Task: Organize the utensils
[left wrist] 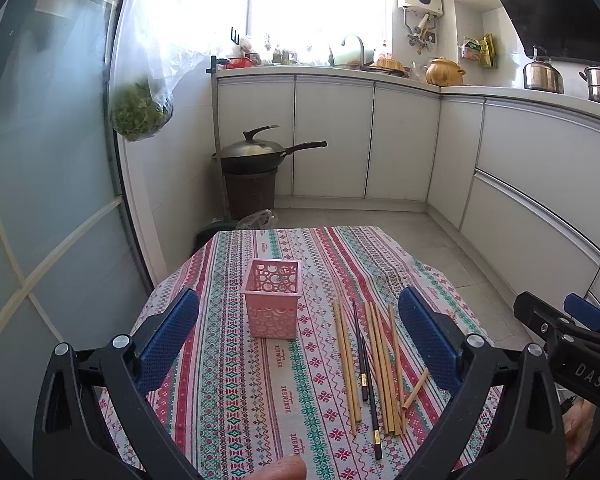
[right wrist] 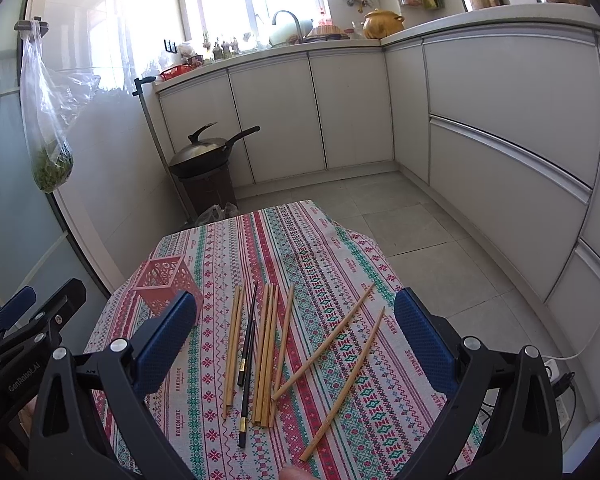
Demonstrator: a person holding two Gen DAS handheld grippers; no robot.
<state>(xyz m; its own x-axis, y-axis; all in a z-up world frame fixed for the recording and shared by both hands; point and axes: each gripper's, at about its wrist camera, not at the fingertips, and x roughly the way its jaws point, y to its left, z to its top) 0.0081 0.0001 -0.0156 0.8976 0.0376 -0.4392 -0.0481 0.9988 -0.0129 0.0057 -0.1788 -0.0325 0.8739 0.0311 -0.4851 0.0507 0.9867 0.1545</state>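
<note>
Jaws on both grippers stand wide and hold nothing: the left gripper (left wrist: pixel 298 336) hovers over the near half of the tabletop (left wrist: pixel 236 400), and the right gripper (right wrist: pixel 296 340) hovers just to its right. A pink perforated basket (left wrist: pixel 273 303) stands upright and empty on the striped cloth, left of the chopsticks. Most of the bamboo chopsticks (right wrist: pixel 265 354) lie side by side in a rough row with two black chopsticks (right wrist: pixel 247 364) among them, while two loose bamboo chopsticks (right wrist: pixel 340 360) lie slanted further right.
</note>
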